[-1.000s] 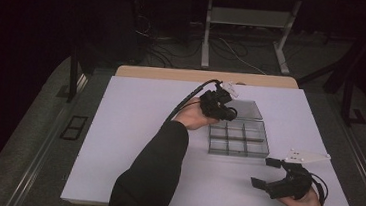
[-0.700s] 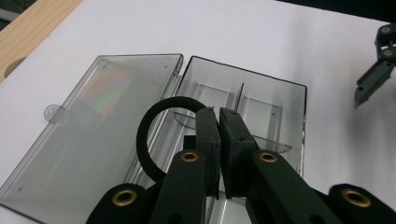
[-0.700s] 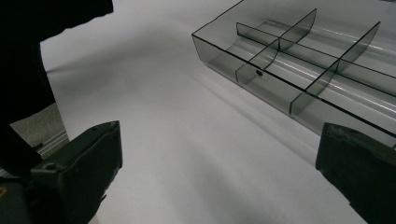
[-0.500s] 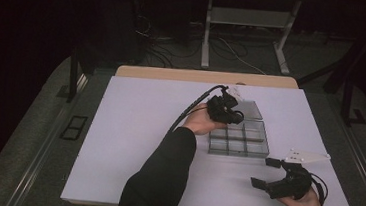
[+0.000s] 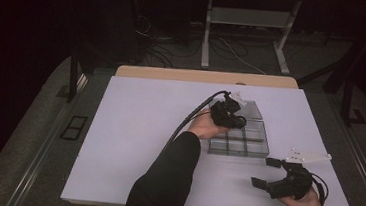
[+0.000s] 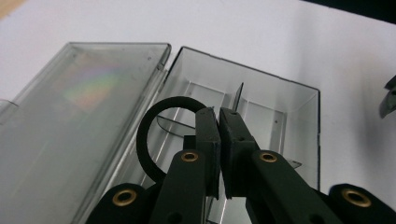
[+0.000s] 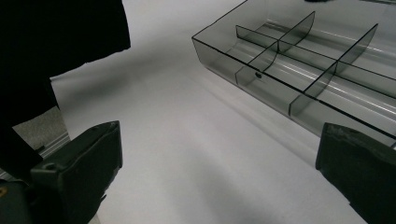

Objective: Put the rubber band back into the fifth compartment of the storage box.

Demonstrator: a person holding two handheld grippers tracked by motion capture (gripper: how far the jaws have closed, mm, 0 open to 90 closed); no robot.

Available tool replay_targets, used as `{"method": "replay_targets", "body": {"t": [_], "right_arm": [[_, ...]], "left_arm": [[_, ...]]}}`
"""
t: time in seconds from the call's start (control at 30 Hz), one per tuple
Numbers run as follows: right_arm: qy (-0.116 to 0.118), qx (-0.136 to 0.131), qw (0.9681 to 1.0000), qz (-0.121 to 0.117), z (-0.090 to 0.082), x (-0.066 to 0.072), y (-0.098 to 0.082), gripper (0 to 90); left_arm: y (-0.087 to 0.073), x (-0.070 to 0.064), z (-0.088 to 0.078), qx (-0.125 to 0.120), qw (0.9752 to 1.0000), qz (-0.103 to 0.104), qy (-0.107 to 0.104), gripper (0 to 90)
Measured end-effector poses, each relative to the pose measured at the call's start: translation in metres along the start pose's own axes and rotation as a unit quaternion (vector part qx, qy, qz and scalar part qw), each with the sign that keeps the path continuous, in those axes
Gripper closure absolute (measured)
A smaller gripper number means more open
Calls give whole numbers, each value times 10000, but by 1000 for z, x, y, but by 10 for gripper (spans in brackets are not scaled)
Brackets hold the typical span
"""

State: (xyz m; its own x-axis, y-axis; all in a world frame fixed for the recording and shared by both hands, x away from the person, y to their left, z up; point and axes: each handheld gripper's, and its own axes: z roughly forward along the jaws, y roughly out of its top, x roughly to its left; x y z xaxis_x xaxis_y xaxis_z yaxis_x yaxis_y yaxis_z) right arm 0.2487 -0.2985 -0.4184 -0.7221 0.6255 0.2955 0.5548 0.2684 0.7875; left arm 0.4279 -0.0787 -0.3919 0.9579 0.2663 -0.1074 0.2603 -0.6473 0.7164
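A clear plastic compartment box (image 5: 249, 141) lies open on the white table, its lid (image 6: 79, 112) folded flat beside the tray (image 6: 285, 100). My left gripper (image 5: 238, 121) hangs just over the tray's far compartments. In the left gripper view its jaws (image 6: 219, 119) are shut on a thin black rubber ring (image 6: 148, 122), which loops out to their left above a divider. My right gripper (image 5: 264, 172) rests at the near right of the table, open with nothing between its fingers (image 7: 88, 158). The right gripper view has the box's dividers (image 7: 299, 58) ahead of it.
The left sleeve (image 5: 169, 182) crosses the table's near middle, and its cable (image 5: 189, 118) trails back from the gripper. A wooden board edge (image 5: 203, 76) runs along the table's far side. Beyond it, cables and metal stand legs (image 5: 206, 40) lie on the dark floor.
My left hand has moved right and down with the ring, from beside the box to over its far compartments. The right gripper has stayed where it was.
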Motion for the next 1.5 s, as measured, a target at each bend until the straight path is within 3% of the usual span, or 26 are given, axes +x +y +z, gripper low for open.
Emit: {"method": "replay_targets", "body": {"t": [0.47, 0.7, 0.93, 1.1, 1.5], "right_arm": [[10, -6, 10000, -14, -1, -1, 0, 1], [18, -6, 10000, 17, -1, -1, 0, 1], [-8, -26, 10000, 4, -1, -2, 0, 1], [-16, -25, 10000, 20, -2, -3, 0, 1], [-30, -24, 10000, 36, -2, -3, 0, 0]], "left_arm": [[-9, 2, 18, 199, 9994, -264, -124, 857], [-9, 2, 17, 230, 9988, -380, -227, 669], [-5, -2, 5, 149, 9993, -317, -111, 502], [-2, -2, -8, 86, 9993, -306, -198, 397], [1, -6, -40, -104, 9995, -190, -240, 272]]}}
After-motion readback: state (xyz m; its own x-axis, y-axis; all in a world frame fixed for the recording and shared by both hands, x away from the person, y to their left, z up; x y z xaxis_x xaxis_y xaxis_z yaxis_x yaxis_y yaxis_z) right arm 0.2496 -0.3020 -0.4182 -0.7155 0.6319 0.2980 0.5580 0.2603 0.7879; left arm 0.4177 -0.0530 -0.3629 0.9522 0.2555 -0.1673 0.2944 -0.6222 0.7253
